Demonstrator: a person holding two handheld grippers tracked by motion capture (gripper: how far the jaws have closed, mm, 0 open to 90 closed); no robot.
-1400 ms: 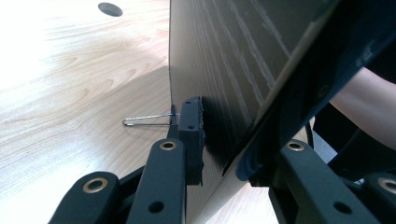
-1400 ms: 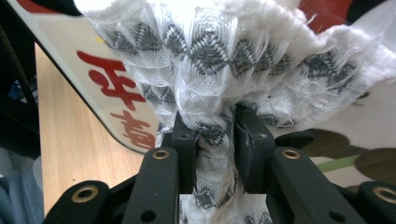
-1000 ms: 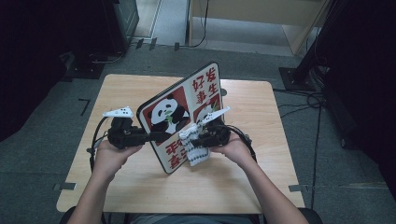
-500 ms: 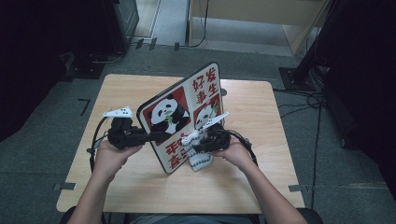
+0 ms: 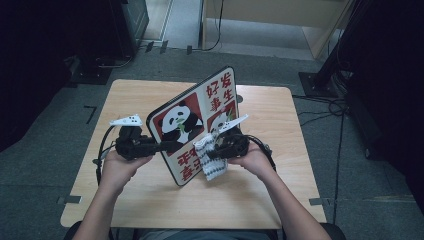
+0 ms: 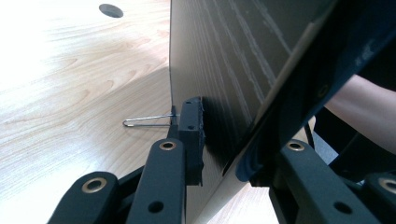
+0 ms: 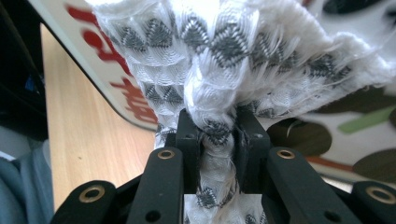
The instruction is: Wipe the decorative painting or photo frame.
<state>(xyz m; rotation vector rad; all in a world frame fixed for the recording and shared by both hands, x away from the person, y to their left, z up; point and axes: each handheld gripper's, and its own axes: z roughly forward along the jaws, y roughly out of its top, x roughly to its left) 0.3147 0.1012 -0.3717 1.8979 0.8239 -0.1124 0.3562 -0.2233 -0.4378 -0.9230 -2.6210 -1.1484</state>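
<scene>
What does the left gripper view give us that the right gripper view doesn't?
Left gripper view alone: the panda board's plain wood-grain back, its edge clamped between the left gripper's jaws, a wire clip on the table and a round hole in the tabletop.

Right gripper view alone: the right gripper pinching a bunched white cloth with grey triangles against the board's printed face with red characters.

Both: the board and the light wooden table.

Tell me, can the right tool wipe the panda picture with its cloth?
Probably yes. The right tool grips the cloth right against the board, which the left tool holds up; nothing stands between.
</scene>
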